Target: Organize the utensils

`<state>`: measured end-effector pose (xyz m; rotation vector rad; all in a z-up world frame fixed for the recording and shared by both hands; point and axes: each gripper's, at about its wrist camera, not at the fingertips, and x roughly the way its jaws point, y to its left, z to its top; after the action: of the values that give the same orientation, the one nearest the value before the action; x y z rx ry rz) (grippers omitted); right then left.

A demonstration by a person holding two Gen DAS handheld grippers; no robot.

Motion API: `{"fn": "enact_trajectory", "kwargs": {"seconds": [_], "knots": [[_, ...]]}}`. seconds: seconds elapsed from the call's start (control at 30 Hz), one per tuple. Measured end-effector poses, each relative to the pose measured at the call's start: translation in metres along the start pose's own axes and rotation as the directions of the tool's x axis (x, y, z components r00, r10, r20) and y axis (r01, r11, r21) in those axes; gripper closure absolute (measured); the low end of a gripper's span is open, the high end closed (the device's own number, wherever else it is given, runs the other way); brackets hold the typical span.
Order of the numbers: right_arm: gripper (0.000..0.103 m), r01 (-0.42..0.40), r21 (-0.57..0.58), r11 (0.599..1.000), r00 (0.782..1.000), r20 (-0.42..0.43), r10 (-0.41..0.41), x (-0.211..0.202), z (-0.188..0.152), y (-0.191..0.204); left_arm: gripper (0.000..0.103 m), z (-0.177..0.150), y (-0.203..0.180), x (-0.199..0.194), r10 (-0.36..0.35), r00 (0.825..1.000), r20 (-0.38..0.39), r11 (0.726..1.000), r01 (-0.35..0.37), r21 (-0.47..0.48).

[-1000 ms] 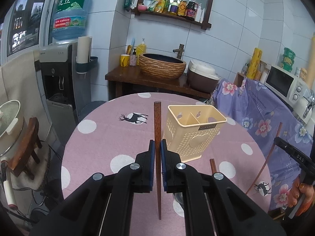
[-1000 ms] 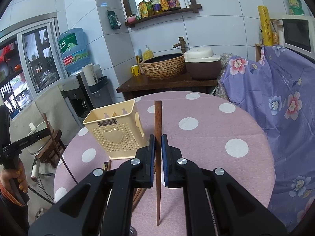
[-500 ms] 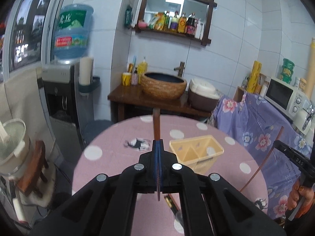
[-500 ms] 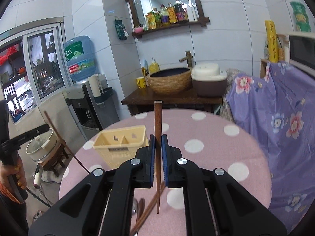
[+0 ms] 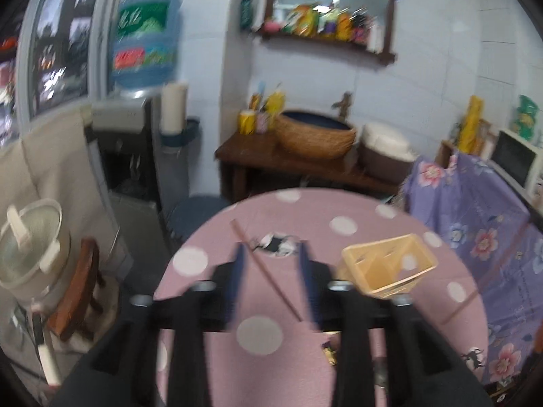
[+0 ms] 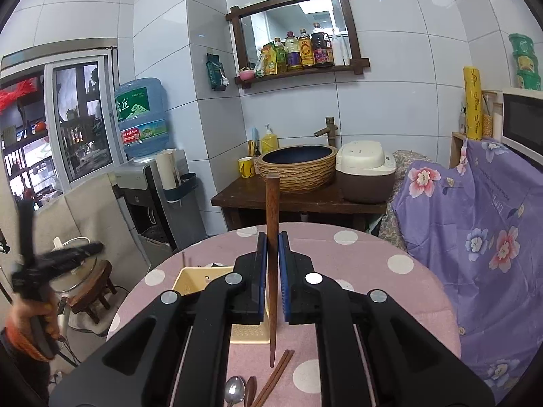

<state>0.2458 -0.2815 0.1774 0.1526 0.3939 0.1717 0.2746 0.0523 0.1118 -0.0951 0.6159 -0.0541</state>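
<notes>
The left gripper (image 5: 271, 281), fingers just opened wide, releases a chopstick (image 5: 268, 271), apparently falling beside the yellow holder (image 5: 390, 264). The right gripper (image 6: 271, 278) clamps another chopstick (image 6: 272, 210) upright; next, lower it into a compartment.

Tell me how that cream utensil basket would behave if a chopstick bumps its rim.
The basket looks like thin perforated plastic, so probably light and easy to shove. It seems nearly empty and tall, so it may tip. The smooth tablecloth might let it slide.
</notes>
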Motion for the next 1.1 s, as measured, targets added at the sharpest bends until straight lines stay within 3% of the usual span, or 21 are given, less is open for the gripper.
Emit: {"fn": "enact_trajectory", "kwargs": {"seconds": [0.13,0.3,0.53,0.63,0.77,0.83,0.9,1.1], "knots": [[0.095,0.007,-0.016,1.0,1.0,0.001,-0.007,-0.014,-0.011,-0.002,0.045,-0.025,0.021,0.061,0.062,0.99,-0.126,0.996,-0.069,-0.052],[0.095,0.011,-0.017,1.0,1.0,0.002,-0.01,-0.029,-0.026,-0.003,0.045,-0.043,0.013,0.132,0.065,0.957,-0.281,0.991,-0.094,-0.091],[0.095,0.013,0.001,1.0,1.0,-0.003,-0.013,-0.044,-0.048,-0.008,0.045,-0.056,-0.018,0.193,0.067,0.927,-0.369,0.992,-0.101,-0.074],[0.095,0.017,0.016,1.0,1.0,-0.013,-0.017,-0.047,-0.057,-0.012,0.048,-0.063,-0.028,0.21,0.115,0.906,-0.408,0.991,-0.13,-0.011],[0.095,0.023,0.03,0.999,1.0,-0.006,-0.023,-0.054,-0.064,-0.017,0.057,-0.071,-0.032,0.208,0.169,0.914,-0.369,0.986,-0.157,0.061],[0.095,0.031,0.032,0.999,0.999,0.007,-0.031,-0.058,-0.067,-0.018,0.068,-0.074,-0.029,0.202,0.167,0.915,-0.368,0.986,-0.156,0.059],[0.095,0.02,0.041,0.999,1.0,0.008,-0.02,-0.058,-0.069,-0.019,0.095,-0.077,-0.027,0.195,0.186,0.908,-0.376,0.983,-0.171,0.072],[0.095,-0.006,0.048,0.999,1.0,0.001,0.006,-0.06,-0.077,-0.014,0.096,-0.102,-0.008,0.156,0.13,0.912,-0.389,0.991,-0.116,0.059]]}}
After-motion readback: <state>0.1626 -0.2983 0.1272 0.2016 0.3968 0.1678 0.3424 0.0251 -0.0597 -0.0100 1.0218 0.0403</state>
